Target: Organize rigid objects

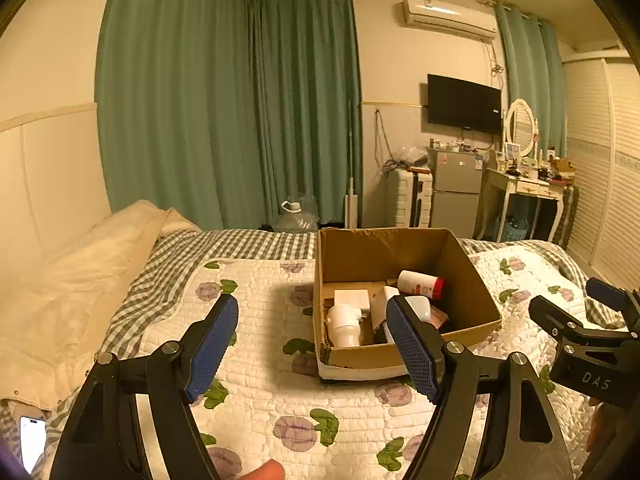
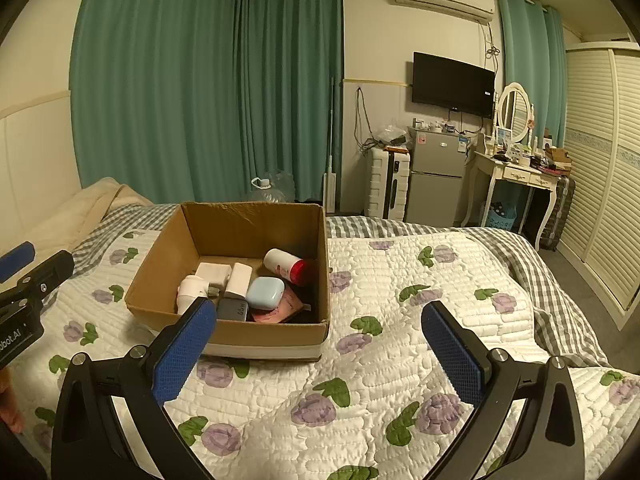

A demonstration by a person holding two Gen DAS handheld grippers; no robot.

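An open cardboard box (image 2: pixel 168 256) (image 1: pixel 472 276) stands on the flowered quilt (image 2: pixel 400 288). In it lie a white bottle with a red cap (image 2: pixel 285 265) (image 1: pixel 420 284), a light blue case (image 2: pixel 265 293), a white adapter block (image 2: pixel 214 273), a white roll (image 2: pixel 191 288) (image 1: pixel 344 322), a dark charger (image 2: pixel 233 309) and a pink packet (image 2: pixel 288 306). My left gripper (image 1: pixel 312 344) is open and empty, just in front of the box. My right gripper (image 2: pixel 318 340) is open and empty, at the box's near right corner.
The quilt (image 1: pixel 256 312) covers a bed with a checked sheet (image 1: pixel 224 242). A phone (image 1: pixel 32 440) lies at the near left. Behind the bed are green curtains (image 2: pixel 208 80), a fridge (image 2: pixel 436 176), a suitcase (image 2: pixel 390 184) and a dressing table (image 2: pixel 516 172).
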